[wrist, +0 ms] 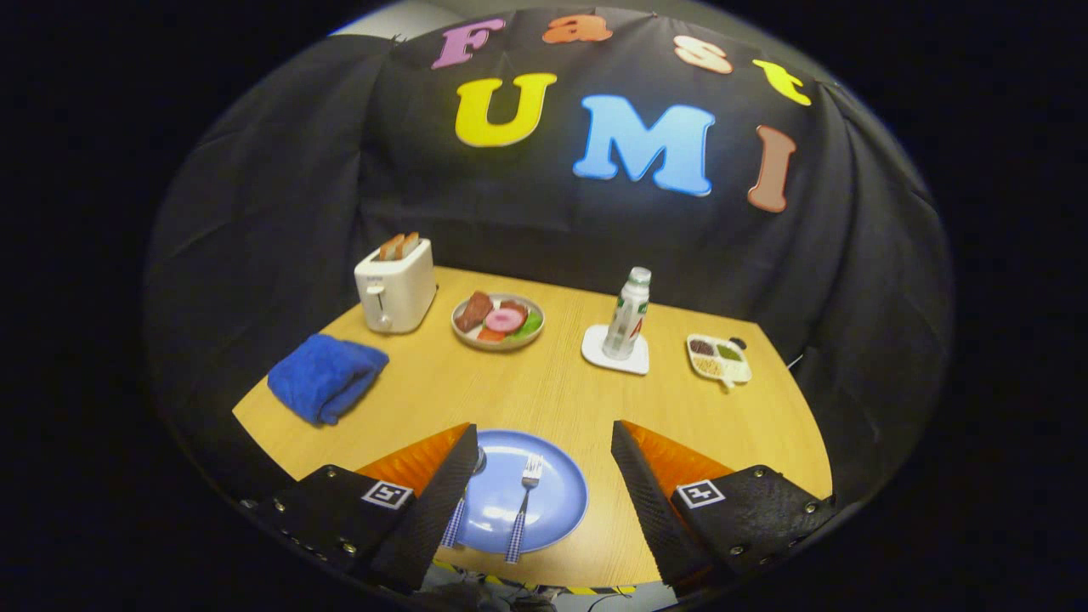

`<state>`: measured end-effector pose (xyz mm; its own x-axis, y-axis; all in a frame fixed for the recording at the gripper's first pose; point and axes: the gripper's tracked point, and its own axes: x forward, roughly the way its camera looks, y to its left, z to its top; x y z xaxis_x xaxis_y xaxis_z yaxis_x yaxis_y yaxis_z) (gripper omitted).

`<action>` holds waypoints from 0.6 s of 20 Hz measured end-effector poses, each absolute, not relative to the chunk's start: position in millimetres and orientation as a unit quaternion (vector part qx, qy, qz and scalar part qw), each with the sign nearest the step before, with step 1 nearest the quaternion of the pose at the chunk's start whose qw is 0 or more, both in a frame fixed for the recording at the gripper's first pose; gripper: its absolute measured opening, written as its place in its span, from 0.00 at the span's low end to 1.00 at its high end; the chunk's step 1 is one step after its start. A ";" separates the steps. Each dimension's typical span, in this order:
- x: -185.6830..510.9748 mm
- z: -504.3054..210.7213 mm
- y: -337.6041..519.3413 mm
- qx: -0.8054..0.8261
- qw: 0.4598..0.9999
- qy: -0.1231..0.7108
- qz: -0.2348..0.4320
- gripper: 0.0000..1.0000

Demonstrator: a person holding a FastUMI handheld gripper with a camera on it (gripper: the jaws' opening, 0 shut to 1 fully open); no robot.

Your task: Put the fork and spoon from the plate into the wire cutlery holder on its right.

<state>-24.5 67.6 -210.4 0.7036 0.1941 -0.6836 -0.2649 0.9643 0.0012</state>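
Observation:
A blue plate [552,493] lies on the wooden table near its front edge, between my fingers and below them. A fork [524,501] with a checked blue-and-white handle rests on the plate, tines pointing away. A spoon [463,506] with the same handle lies at the plate's left side, largely hidden behind my left finger [446,501]. My gripper [544,442] hovers open above the plate with nothing between its fingers. The right finger [646,493] stands over the bare table to the right of the plate.
Farther back on the table [544,391] stand a white toaster [393,289] with toast, a folded blue cloth [327,374], a bowl of food [498,321], a bottle [627,314] on a white coaster and a small divided dish [718,357].

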 end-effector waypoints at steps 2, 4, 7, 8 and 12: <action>-32.5 -231.3 70.0 -0.057 0.905 0.402 0.132 0.96; -36.9 -245.4 70.9 -0.061 0.894 0.422 0.133 0.96; -42.0 -263.0 69.5 -0.063 0.882 0.447 0.131 0.96; -44.5 -269.4 68.6 -0.063 0.878 0.456 0.129 0.96; -50.7 -286.1 69.6 -0.061 0.866 0.479 0.131 0.96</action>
